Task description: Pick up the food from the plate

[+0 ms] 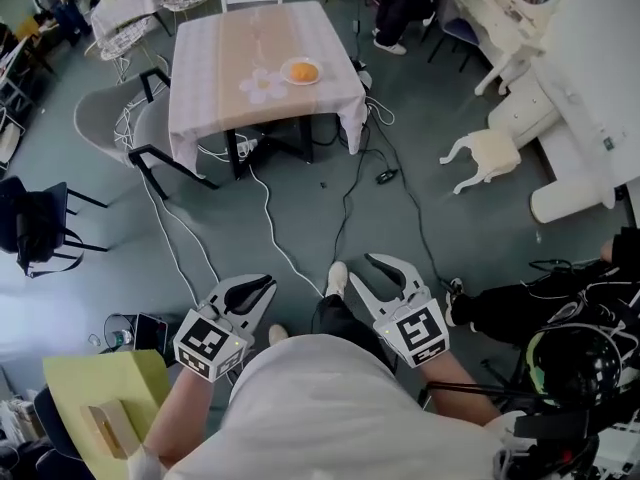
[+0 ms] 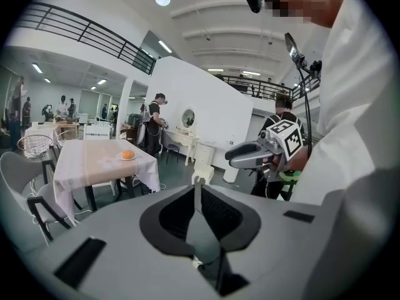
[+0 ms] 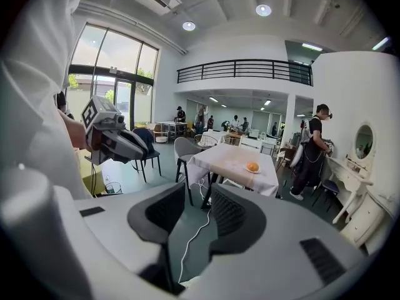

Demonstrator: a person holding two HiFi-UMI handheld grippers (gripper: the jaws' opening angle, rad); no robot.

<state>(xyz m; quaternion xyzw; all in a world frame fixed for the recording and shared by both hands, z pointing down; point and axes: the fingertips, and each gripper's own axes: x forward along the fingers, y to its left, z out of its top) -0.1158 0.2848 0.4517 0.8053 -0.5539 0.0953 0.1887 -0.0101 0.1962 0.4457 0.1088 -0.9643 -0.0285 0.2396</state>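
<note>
The food point(image 1: 303, 70) is a round orange item on a white plate point(image 1: 287, 75). The plate stands on a cloth-covered table point(image 1: 210, 58) far ahead across the floor. Both gripper views show the food on that table in the distance point(image 2: 127, 154) point(image 3: 252, 166). My left gripper point(image 1: 266, 285) is held close to my body with its jaws shut and nothing between them point(image 2: 197, 181). My right gripper point(image 1: 362, 268) hangs beside it, open and empty point(image 3: 190, 195). Both are far from the table.
White and black cables point(image 1: 262, 208) trail over the grey floor between me and the table. Chairs point(image 1: 110, 118) stand to its left, and white furniture point(image 1: 485, 156) lies at the right. A yellow box point(image 1: 105, 398) is at my lower left, and a person in black point(image 1: 530, 303) at my right.
</note>
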